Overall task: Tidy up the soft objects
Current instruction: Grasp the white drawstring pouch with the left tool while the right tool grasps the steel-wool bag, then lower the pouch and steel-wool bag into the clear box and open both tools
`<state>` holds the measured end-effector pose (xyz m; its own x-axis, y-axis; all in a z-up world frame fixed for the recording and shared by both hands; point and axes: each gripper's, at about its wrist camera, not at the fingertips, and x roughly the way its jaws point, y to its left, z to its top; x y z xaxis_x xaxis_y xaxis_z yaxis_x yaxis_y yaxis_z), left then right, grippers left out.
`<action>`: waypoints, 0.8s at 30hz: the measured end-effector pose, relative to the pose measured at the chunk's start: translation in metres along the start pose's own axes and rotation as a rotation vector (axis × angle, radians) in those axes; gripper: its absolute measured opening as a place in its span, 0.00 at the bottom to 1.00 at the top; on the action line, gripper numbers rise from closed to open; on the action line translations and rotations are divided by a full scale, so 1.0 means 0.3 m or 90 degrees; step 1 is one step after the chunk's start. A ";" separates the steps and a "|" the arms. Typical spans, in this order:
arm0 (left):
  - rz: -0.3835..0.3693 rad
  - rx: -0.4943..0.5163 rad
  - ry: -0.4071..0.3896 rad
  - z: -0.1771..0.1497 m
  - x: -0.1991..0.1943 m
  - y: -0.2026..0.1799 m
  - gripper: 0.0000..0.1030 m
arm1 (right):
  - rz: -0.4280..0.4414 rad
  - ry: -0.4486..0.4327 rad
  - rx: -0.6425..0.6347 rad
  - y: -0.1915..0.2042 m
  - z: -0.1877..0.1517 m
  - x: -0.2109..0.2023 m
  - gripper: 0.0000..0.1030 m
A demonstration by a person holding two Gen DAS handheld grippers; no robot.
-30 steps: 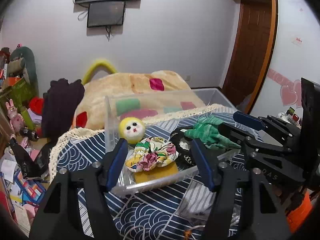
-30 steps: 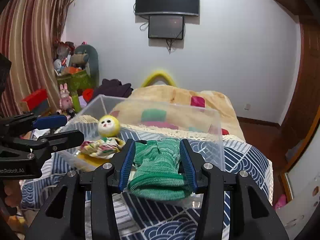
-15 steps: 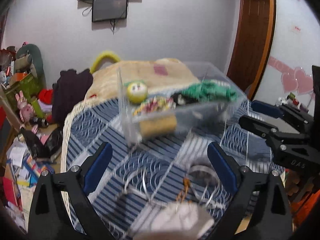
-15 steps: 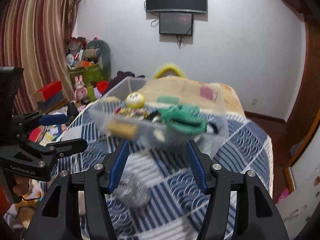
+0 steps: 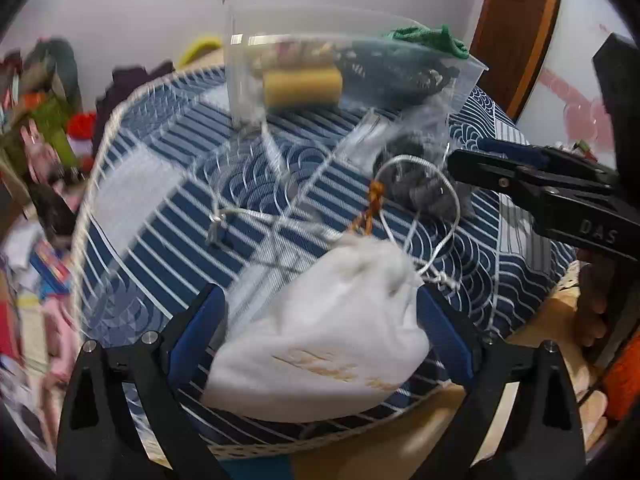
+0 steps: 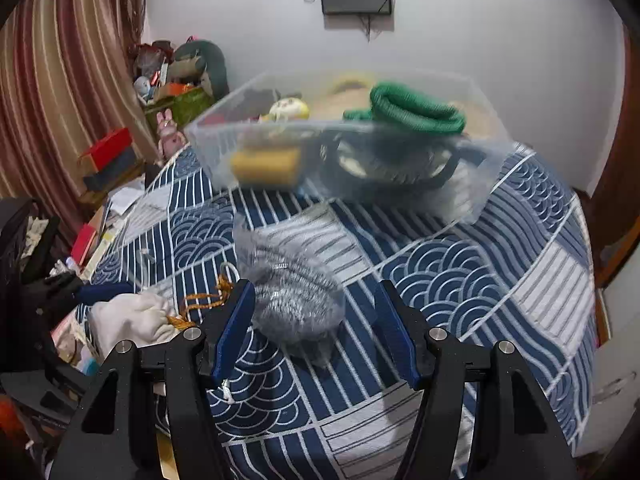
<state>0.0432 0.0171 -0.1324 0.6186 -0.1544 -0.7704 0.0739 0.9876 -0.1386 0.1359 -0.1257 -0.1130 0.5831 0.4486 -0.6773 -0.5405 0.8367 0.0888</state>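
A clear plastic bin (image 6: 480, 184) on the blue patterned cloth (image 6: 460, 280) holds a green knit item (image 6: 416, 112), a yellow sponge (image 6: 266, 166), a yellow doll head (image 6: 290, 109) and a dark item. My left gripper (image 5: 320, 332) is open around a white drawstring pouch (image 5: 320, 344) near the table's front edge. My right gripper (image 6: 316, 324) is open around a grey fuzzy item in a clear bag (image 6: 296, 300). That grey item also shows in the left wrist view (image 5: 420, 184), as does the bin (image 5: 240, 80).
White cords (image 5: 416, 208) and an orange braided cord (image 5: 370, 208) lie across the cloth beside the pouch. Clutter of toys and boxes (image 6: 120, 156) fills the floor to the left. A wooden door (image 5: 516, 28) stands at the right.
Both grippers pulled back from the bin toward the table's front. The right one let go of the green knit item, which now lies in the bin. Both now straddle new items.
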 end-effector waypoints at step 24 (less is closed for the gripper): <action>-0.004 0.052 -0.213 0.237 -0.200 -0.015 0.30 | -0.019 -0.136 -0.006 -0.043 0.098 -0.180 0.17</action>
<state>0.0614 0.0239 -0.0413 0.8394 -0.1561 -0.5207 0.1327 0.9877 -0.0823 0.1293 -0.1515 -0.0562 0.7133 0.4812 -0.5095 -0.5260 0.8480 0.0644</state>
